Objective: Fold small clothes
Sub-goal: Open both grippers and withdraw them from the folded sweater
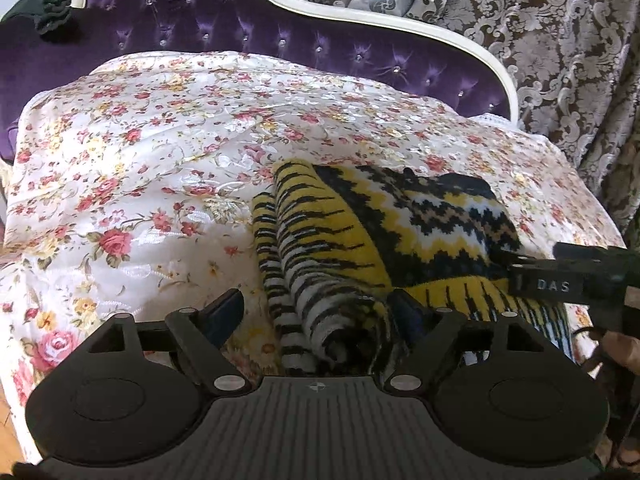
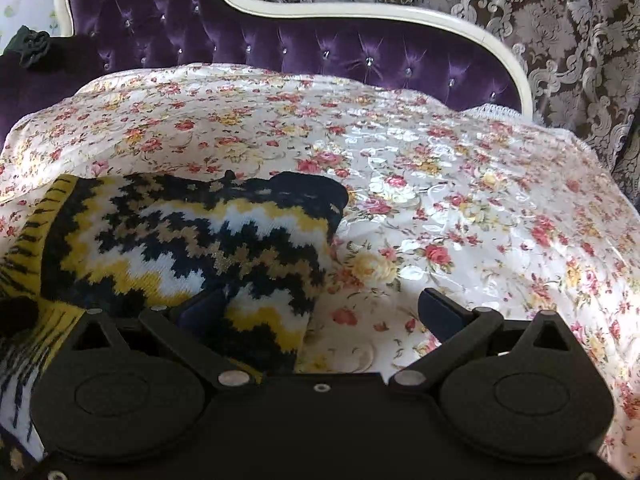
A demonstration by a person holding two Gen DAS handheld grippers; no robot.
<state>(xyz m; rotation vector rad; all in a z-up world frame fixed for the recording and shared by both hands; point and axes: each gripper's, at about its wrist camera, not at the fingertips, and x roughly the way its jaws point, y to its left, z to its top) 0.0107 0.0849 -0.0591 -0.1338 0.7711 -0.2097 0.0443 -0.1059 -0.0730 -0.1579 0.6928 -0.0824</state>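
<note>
A small knitted sweater (image 1: 384, 232) in yellow, black and white zigzag lies bunched on the floral cloth (image 1: 140, 168). My left gripper (image 1: 316, 312) is open, its fingers either side of the sweater's rolled left edge. My right gripper (image 2: 320, 312) is open over the sweater's right corner (image 2: 264, 320); its left finger (image 2: 204, 308) rests against the knit and its right finger (image 2: 438, 310) is over the cloth. The sweater fills the left of the right wrist view (image 2: 192, 240). The right gripper's body also shows in the left wrist view (image 1: 560, 280), lying on the sweater's right side.
The floral cloth covers a seat with a purple tufted backrest (image 1: 240, 32) and a white curved frame (image 1: 360, 12). A dark garment (image 1: 44, 12) lies at the far left on the backrest. Patterned grey curtains (image 1: 560, 40) hang behind on the right.
</note>
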